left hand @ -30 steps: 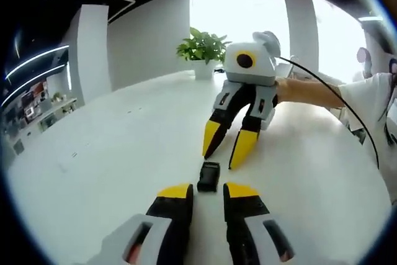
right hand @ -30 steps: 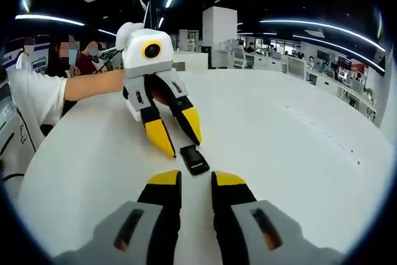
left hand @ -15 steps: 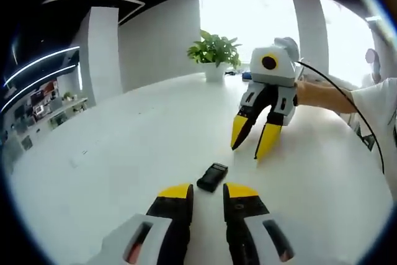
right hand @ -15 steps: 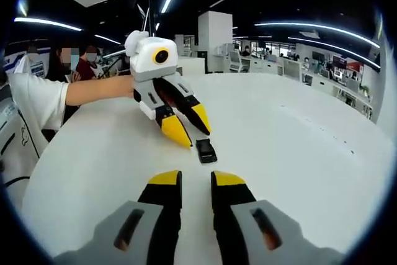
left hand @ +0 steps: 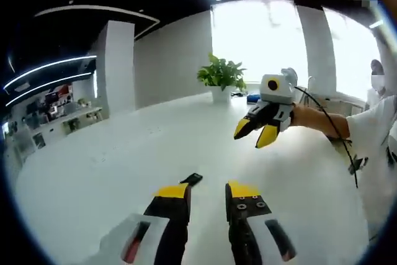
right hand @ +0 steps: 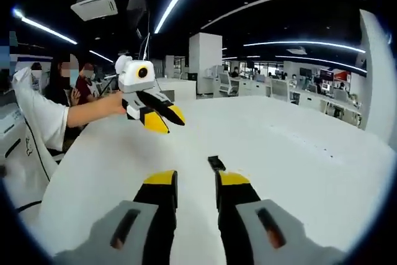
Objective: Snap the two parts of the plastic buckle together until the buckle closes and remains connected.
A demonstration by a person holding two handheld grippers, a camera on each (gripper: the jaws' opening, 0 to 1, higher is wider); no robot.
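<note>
The black plastic buckle [left hand: 191, 179] lies flat on the white table [left hand: 93, 172], just ahead of my left gripper [left hand: 206, 192] and just beyond my right gripper [right hand: 195, 179]; both are released, jaws slightly parted and holding nothing. I judge the buckle light, rigid and apt to skid on the smooth top. I would pinch it across its narrow sides.

The buckle [left hand: 191, 179] lies on the table [left hand: 93, 178] just ahead of my left gripper [left hand: 206, 192]. My right gripper [left hand: 255, 133] hangs beyond it (well apart). A plant [left hand: 221, 76] stands behind.
</note>
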